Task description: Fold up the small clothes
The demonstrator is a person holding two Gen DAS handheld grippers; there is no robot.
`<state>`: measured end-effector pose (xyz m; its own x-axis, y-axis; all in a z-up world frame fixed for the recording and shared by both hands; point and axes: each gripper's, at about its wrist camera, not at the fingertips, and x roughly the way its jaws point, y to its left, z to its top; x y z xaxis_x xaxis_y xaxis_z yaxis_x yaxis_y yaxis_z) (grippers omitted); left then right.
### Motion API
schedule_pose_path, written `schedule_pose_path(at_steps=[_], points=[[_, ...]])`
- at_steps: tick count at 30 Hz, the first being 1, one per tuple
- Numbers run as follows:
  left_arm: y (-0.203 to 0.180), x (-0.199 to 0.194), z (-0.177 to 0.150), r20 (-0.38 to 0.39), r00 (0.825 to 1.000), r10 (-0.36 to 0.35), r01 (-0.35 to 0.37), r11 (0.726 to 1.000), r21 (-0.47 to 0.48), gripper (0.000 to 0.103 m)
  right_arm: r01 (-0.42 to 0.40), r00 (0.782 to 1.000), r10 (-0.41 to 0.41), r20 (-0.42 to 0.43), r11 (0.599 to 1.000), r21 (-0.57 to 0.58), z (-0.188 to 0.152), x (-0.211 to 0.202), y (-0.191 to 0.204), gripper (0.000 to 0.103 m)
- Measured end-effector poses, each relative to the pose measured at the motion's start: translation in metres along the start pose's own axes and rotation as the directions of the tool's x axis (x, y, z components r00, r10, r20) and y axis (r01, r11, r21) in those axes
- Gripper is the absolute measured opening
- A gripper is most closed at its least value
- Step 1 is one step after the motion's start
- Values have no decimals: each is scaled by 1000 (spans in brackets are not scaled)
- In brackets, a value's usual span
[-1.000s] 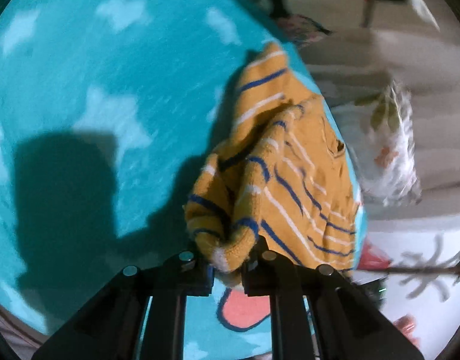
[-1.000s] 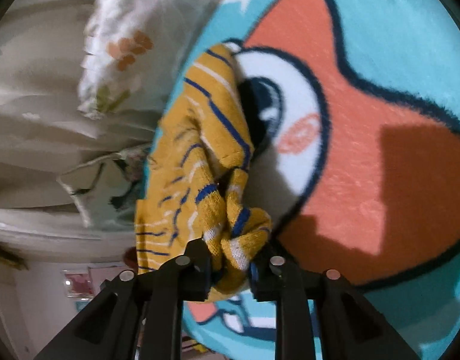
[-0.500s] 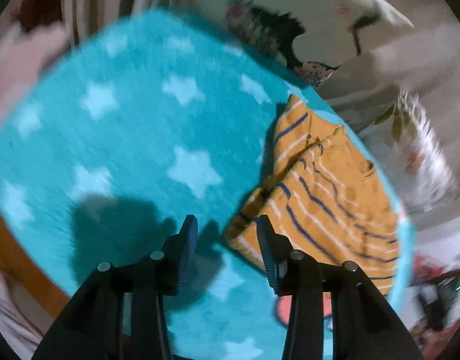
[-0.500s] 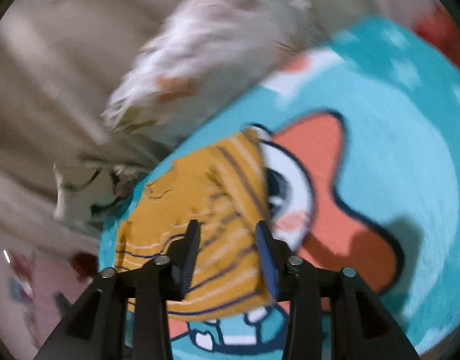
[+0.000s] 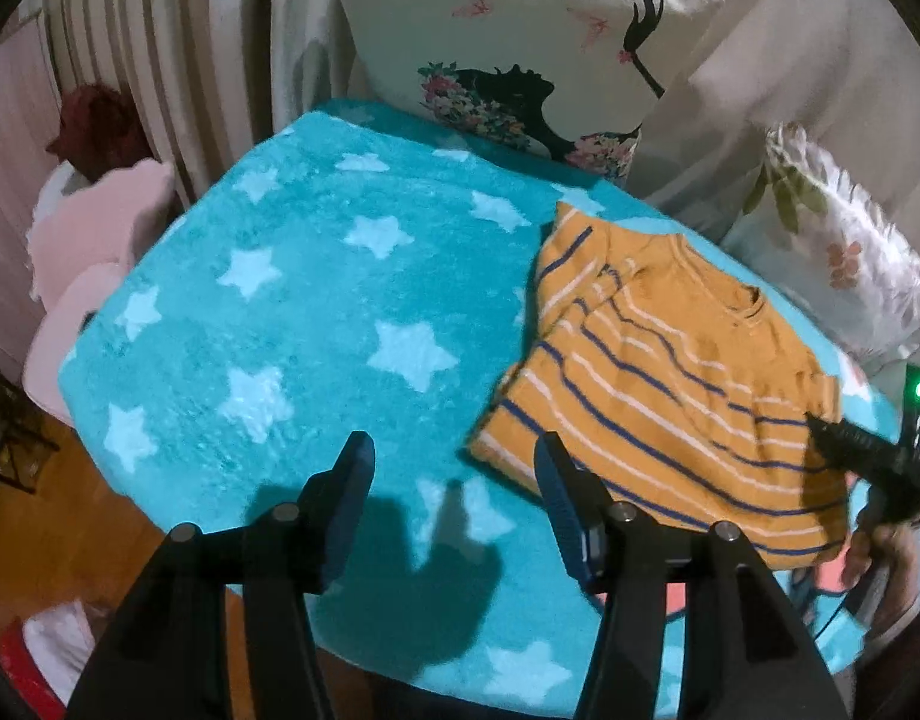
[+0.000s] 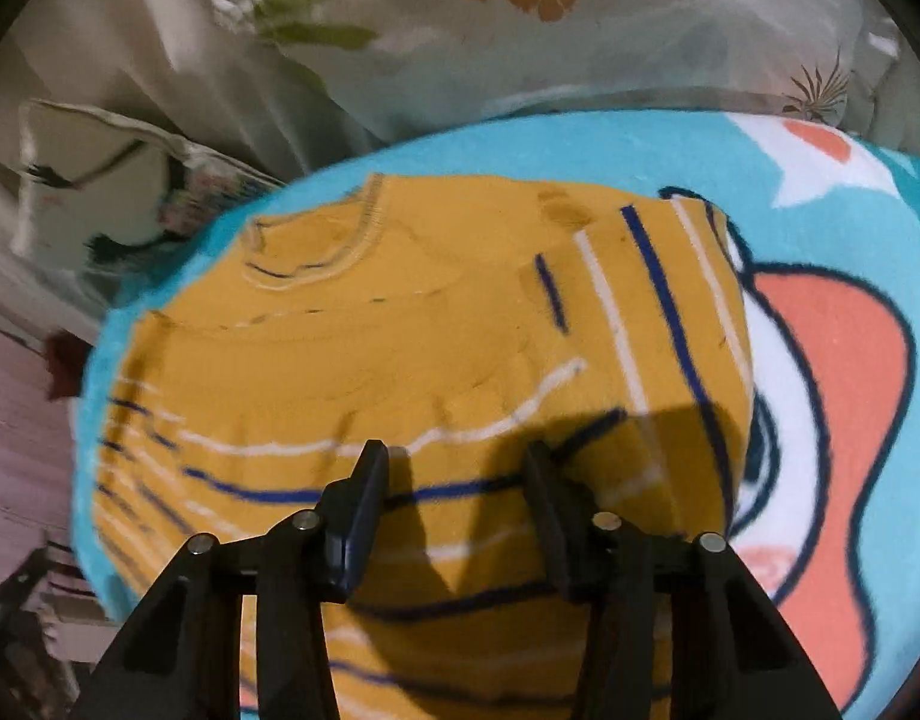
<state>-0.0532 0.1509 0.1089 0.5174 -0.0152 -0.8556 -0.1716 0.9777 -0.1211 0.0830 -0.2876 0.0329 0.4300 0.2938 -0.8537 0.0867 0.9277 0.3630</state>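
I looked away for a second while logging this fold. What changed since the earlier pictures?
Both grippers let go of the striped shirt: the left gripper and right gripper have just been opening, nothing between their fingers now, and both backed away. The shirt dropped flat. It stays on the blue blanket.

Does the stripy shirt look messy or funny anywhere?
A little. The shirt lies flat on the blanket, but its left sleeve is folded over the front while the right sleeve still sticks out, so it looks lopsided. Nothing looks torn.
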Motion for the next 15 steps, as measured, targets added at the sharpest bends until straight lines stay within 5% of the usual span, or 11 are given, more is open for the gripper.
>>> schedule_pose_path(at_steps=[4, 10, 15], points=[[4, 12, 3, -18, 1000, -12, 12, 1000, 14, 59, 50, 999, -51, -16, 999, -8, 10, 1, 5, 49], [22, 38, 20, -65, 997, -46, 48, 998, 31, 60, 142, 985, -141, 103, 990, -11, 16, -33, 53, 51], [46, 56, 37, -94, 994, -49, 55, 996, 63, 60, 27, 997, -20, 79, 995, -100, 25, -20, 139, 53]])
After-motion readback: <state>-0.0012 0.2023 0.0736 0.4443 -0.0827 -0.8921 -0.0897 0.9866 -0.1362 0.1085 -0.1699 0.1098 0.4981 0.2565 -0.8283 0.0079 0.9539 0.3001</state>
